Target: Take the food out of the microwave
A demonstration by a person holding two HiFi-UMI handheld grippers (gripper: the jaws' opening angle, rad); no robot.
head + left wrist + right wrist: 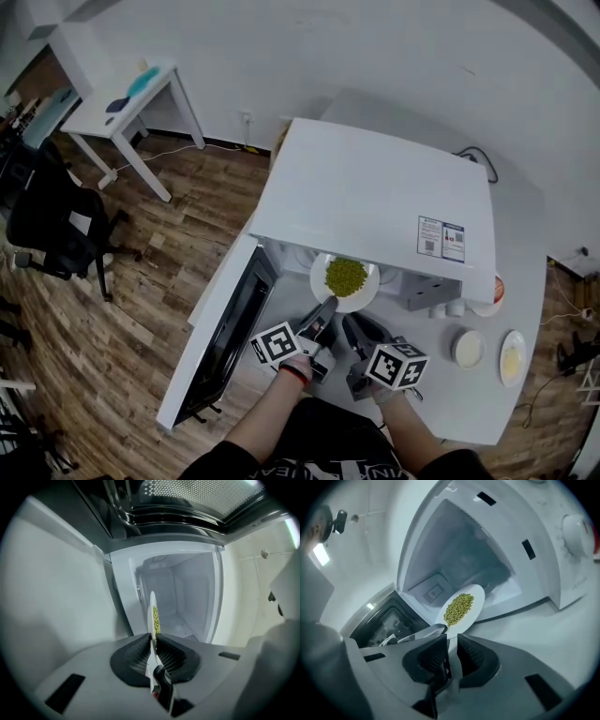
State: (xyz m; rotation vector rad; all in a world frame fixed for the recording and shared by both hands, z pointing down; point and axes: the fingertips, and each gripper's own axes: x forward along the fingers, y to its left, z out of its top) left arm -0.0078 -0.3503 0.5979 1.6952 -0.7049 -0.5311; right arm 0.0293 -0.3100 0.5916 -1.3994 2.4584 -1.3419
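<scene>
A blue-and-white sticker (441, 238) sits on top of the microwave (375, 187). Its print is too small to read.

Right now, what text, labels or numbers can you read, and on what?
No text is readable.
Sticker on the microwave top: print too small.
Dial markings: blurred.
Left marker cube, right marker cube: square patterns, no words.

The plate (367, 292) looks glossy white, the microwave (375, 197) casing smooth matt white, the floor (122, 309) wood-grained. The left tongs (152, 638) have ribbed black pads (136, 656).
</scene>
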